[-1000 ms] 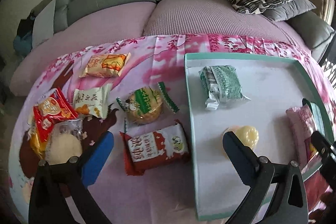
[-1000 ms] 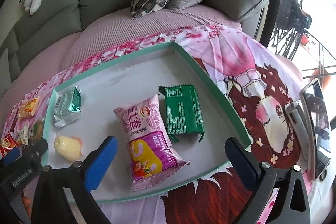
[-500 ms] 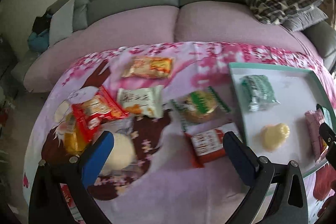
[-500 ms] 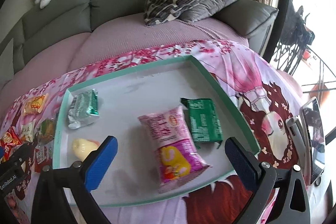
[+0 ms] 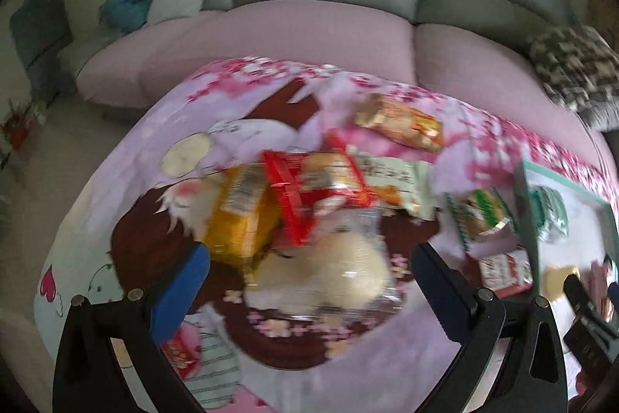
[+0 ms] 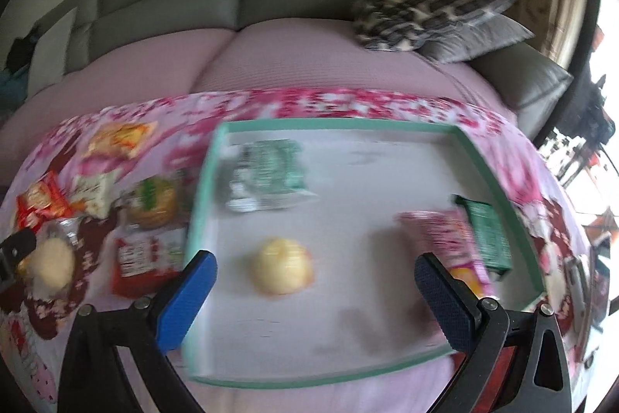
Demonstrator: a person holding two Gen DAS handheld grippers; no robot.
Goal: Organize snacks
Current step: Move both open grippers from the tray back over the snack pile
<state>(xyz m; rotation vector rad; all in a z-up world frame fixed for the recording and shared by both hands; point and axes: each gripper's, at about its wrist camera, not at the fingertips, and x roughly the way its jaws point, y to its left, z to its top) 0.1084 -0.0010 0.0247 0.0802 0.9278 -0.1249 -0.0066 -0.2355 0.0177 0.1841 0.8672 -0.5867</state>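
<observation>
1. The left gripper [image 5: 309,281] is swinging away from the tray [image 6: 201,204] toward the loose heap on the patterned cloth [image 5: 127,188]. A second ago it was framing the red-and-white packet and the tray's edge; now the clear-wrapped pale bun [image 5: 332,269] is sitting right between its widely parted fingers, which are holding nothing.

2. The right gripper [image 6: 313,281] is turning leftward too. Earlier it was looking at the pink packet [image 6: 437,231] and the dark green packet [image 6: 487,235]; now the yellow round snack [image 6: 282,269] is lying between its fingers. They are spread wide and empty, hovering over the tray's near part.

3. Both views are smearing with motion, so fine print on the wrappers is unreadable.

4. Four snacks are lying inside the tray — the silver-green packet [image 6: 267,177] near its far left, the yellow one near the front, the pink and dark green ones touching at the right.

5. Outside it, on the cloth to the tray's left, are waiting the bun, a red packet [image 5: 313,188] overlapping an orange-yellow one [image 5: 240,219], a cream packet [image 5: 398,180], an orange packet [image 5: 402,122] farther back, a green-striped round cake [image 5: 483,211] and the red-and-white packet [image 5: 503,269] just beside the tray wall.

6. My reading — the left gripper is lining up on the bun as the next item, so the job is looking roughly a third done.
</observation>
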